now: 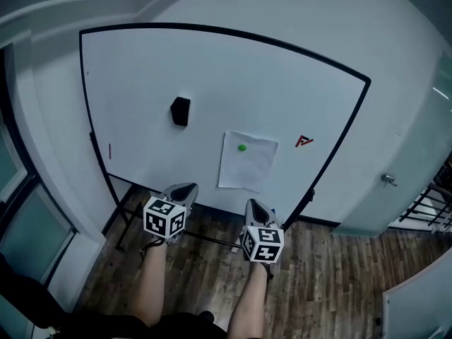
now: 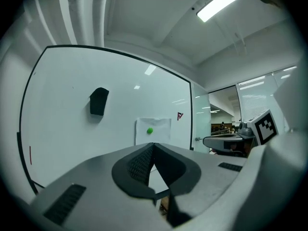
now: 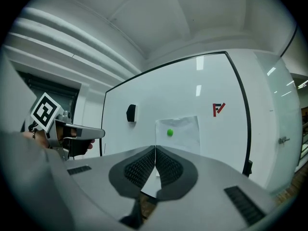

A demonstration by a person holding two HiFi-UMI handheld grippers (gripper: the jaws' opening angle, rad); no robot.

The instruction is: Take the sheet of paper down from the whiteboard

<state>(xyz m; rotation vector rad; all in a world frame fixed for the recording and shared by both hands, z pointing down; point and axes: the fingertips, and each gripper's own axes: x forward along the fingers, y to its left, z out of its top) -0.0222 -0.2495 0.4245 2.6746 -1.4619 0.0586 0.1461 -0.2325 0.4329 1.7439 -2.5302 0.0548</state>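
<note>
A whiteboard point(image 1: 141, 69) with a thin black frame stands against the pale wall, and at its far left edge there is a short red mark point(image 1: 109, 150). To the right of that, a black eraser point(image 1: 180, 111) sticks to the board on its own, well apart from everything else. Below it, over the wooden floor point(image 1: 325, 274), the left gripper point(image 1: 187, 188) is held out level toward the board. The left gripper view shows its ribbed pads pressed together at the tips with nothing between them. It is short of the board and touches nothing. Next comes the sheet of paper point(image 1: 247, 162), which hangs flat on the lower middle of the board. A small green magnet point(image 1: 242, 147) pins it near the top edge, and its lower edge reaches close to the bottom of the board. The right gripper point(image 1: 253, 204) points at the board just below the sheet, beside the left one and apart from it. Its jaws are closed on each other and empty, and its own view puts the paper straight ahead above the jaw tips, still out of reach. Each gripper carries its cube of square markers behind the jaws, and a bare forearm point(image 1: 152, 281) runs back from each toward the bottom of the head view. Right of the paper, a small red logo point(image 1: 304, 141) is printed on the board near the frame. Past the board's right edge a metal door handle point(image 1: 388, 180) stands out from a pale green panel.
</note>
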